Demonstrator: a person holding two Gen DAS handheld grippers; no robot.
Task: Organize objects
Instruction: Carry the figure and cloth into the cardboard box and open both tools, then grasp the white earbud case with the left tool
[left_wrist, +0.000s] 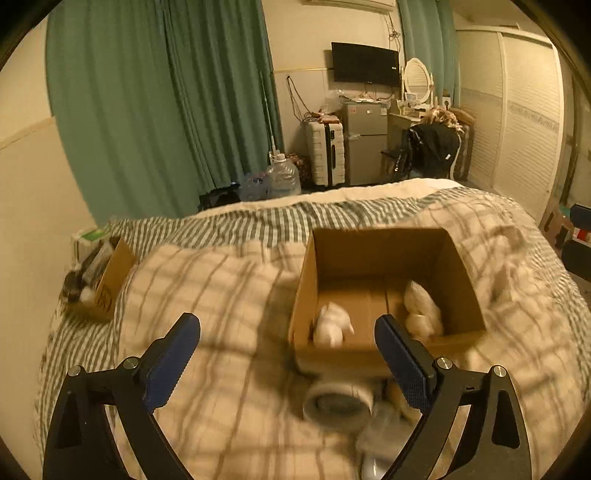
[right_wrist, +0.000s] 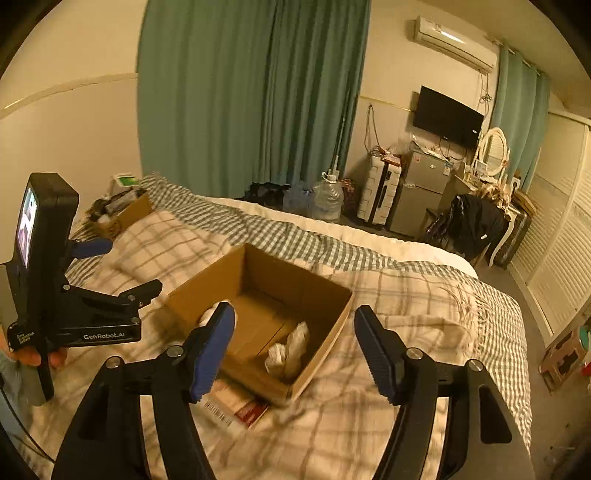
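Note:
An open cardboard box (left_wrist: 380, 254) sits on the checked blanket in the left wrist view, with two white bundles (left_wrist: 332, 326) inside. My left gripper (left_wrist: 288, 347) is open and empty, above the blanket at the box's near left corner. A tape roll (left_wrist: 338, 404) and blurred clear items lie just in front of the box. In the right wrist view the same box (right_wrist: 295, 284) holds white bundles (right_wrist: 290, 350). My right gripper (right_wrist: 295, 350) is open and empty over its near edge. The left gripper (right_wrist: 107, 266) shows at the left, open.
A second cardboard box (left_wrist: 110, 277) with dark items stands at the bed's far left. A red and white packet (right_wrist: 236, 406) lies under the main box's near corner. Beyond the bed are water bottles (left_wrist: 282, 177), a suitcase, a small fridge and a chair.

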